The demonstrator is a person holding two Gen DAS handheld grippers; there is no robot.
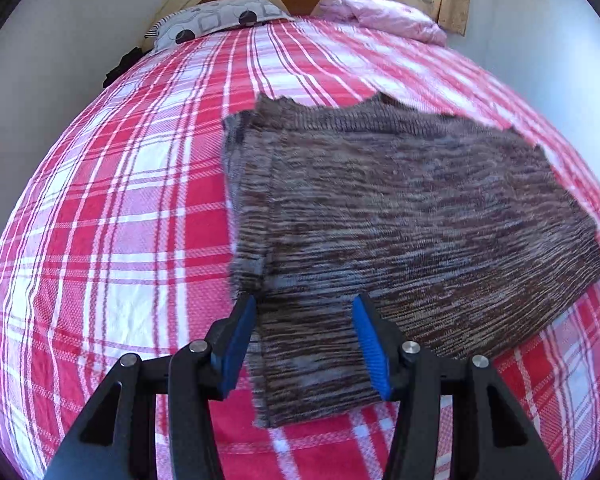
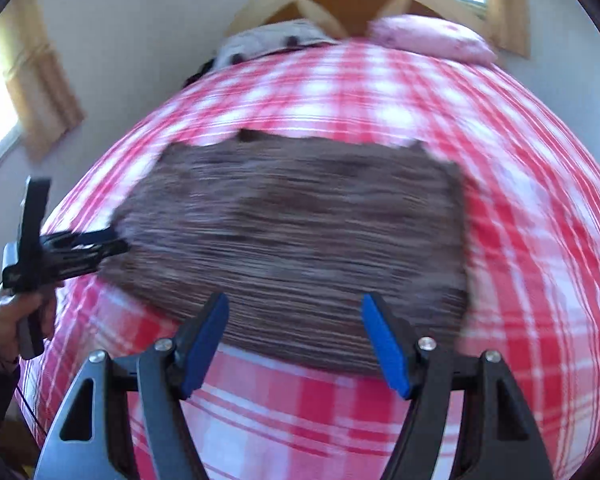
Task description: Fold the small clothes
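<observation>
We hover w/ both jaws apart, nothing held. Knit sweater [image 1: 400, 216] lies flat on plaid bedspread [image 1: 120, 220], long axis crosswise; left gripper [image 1: 304, 344] sits nearer its hem than right gripper [image 2: 296, 344].

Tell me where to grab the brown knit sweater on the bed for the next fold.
Probably take the brown knit sweater by its near hem, coming in low from the foot of the bed. It lies flat on the plaid blanket, one side already folded in, and that straight edge lies closest to the open left gripper and right gripper.
</observation>
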